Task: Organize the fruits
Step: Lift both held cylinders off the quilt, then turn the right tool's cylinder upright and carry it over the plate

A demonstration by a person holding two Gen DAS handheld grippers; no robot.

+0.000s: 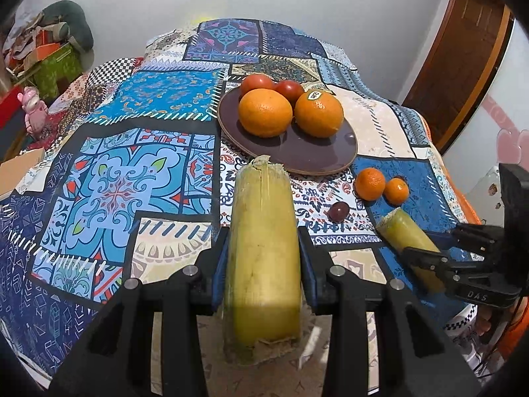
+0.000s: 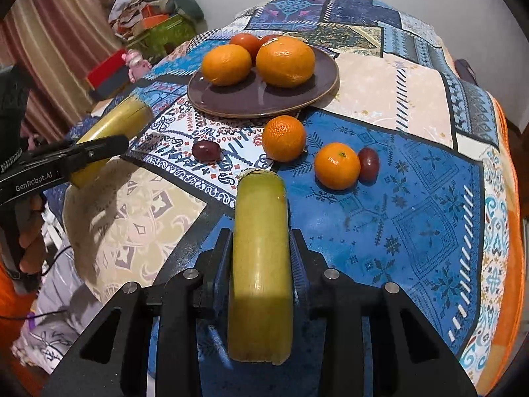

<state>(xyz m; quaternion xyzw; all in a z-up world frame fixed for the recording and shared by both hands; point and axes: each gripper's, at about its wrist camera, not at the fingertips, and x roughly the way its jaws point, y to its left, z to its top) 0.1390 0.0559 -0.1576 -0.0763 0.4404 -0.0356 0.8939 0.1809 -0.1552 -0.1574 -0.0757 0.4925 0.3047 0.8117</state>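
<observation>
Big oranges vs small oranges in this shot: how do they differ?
The two big oranges sit on the purple plate; the two small oranges lie on the tablecloth. The big ones are clearly larger. One big orange carries a sticker; the small ones show none. All are round and orange.

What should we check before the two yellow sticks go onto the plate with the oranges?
1. Left gripper shut on its cane piece: ok.
2. Right gripper shut on the other cane piece: ok.
3. Free room on the plate, at its near side: ok.
4. Two big oranges sitting steady: cannot tell.
5. Mandarins and grapes off the plate: not ok.
</observation>
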